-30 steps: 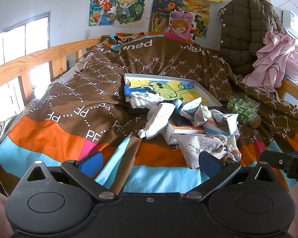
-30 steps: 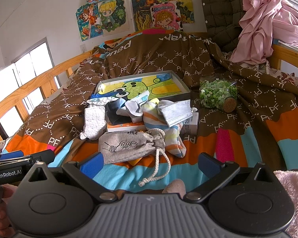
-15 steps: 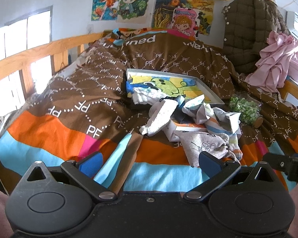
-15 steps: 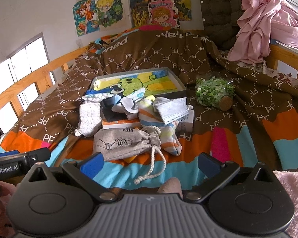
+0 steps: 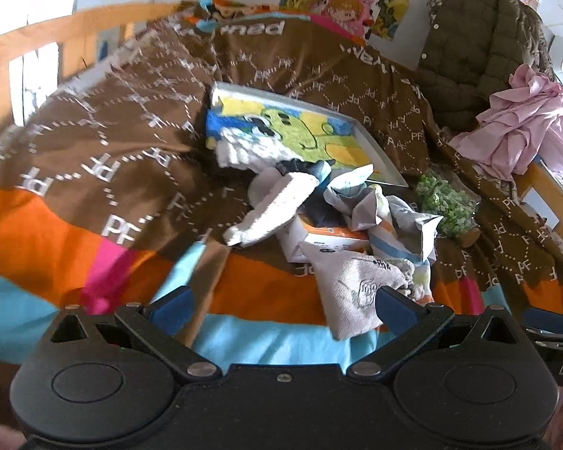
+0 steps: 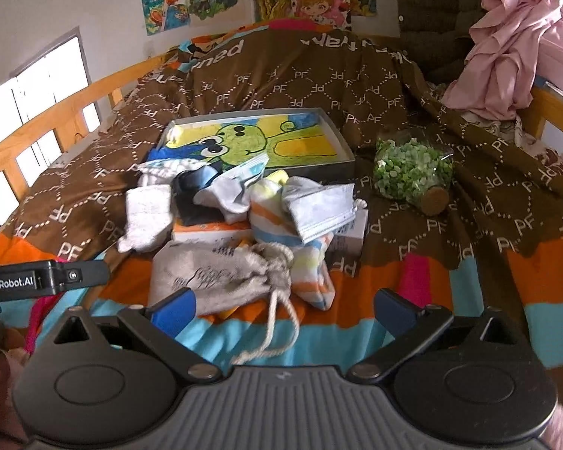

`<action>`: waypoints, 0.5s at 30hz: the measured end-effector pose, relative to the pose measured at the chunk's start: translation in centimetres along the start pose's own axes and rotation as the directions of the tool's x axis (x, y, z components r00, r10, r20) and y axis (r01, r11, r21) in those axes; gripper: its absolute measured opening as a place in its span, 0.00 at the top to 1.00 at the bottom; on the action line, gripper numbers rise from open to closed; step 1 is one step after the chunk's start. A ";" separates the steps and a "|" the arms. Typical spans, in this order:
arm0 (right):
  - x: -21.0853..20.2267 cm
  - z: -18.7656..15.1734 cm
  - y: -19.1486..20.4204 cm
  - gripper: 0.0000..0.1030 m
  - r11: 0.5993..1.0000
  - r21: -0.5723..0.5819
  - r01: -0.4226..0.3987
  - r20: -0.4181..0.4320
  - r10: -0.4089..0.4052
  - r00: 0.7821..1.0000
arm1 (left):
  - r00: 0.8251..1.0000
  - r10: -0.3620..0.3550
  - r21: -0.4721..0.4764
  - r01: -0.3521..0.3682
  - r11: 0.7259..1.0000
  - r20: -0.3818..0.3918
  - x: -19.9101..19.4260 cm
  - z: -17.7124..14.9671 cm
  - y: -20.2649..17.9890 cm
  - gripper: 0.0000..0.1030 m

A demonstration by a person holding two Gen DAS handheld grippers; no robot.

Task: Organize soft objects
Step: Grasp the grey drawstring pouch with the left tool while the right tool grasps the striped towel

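Left tongs (image 5: 281,305) spread wide, empty, above quilt (image 5: 94,172). Right tongs (image 6: 283,305) spread wide, empty, just short of drawstring pouch (image 6: 221,273). Pouch lies on bed in front of sock heap (image 6: 244,195); tray (image 6: 334,127) behind heap.

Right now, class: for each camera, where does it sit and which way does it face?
Left wrist: on the left gripper, facing up the bed toward the drawstring pouch; right gripper tip at right edge.
Right wrist: on the right gripper, facing the same pile; left gripper at left.
Shared: pouch, frog-picture tray, corked jar.
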State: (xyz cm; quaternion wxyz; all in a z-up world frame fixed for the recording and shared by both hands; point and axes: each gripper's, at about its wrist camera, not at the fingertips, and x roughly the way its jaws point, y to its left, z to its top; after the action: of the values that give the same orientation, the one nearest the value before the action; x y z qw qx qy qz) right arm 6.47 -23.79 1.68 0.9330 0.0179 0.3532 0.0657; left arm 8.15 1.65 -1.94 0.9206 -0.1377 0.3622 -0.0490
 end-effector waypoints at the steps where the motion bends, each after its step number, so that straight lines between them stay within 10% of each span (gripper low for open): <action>1: 0.5 0.5 -0.2 0.00 1.000 0.002 0.000 -0.008 0.000 1.000 | 1.000 -0.005 -0.013 0.005 1.000 -0.012 0.6 0.3 0.1 0.01; 15: 11.5 5.0 -4.9 0.00 0.986 0.148 -0.073 -0.246 0.108 0.963 | 0.971 -0.188 -0.166 0.163 0.973 -0.150 8.6 0.9 0.4 0.05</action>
State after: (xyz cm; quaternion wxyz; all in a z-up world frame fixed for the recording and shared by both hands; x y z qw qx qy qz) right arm 18.87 -27.06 -2.55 0.8729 0.0899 0.4719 0.0856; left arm 15.03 0.61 -7.07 0.8663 -0.2346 0.4261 -0.1139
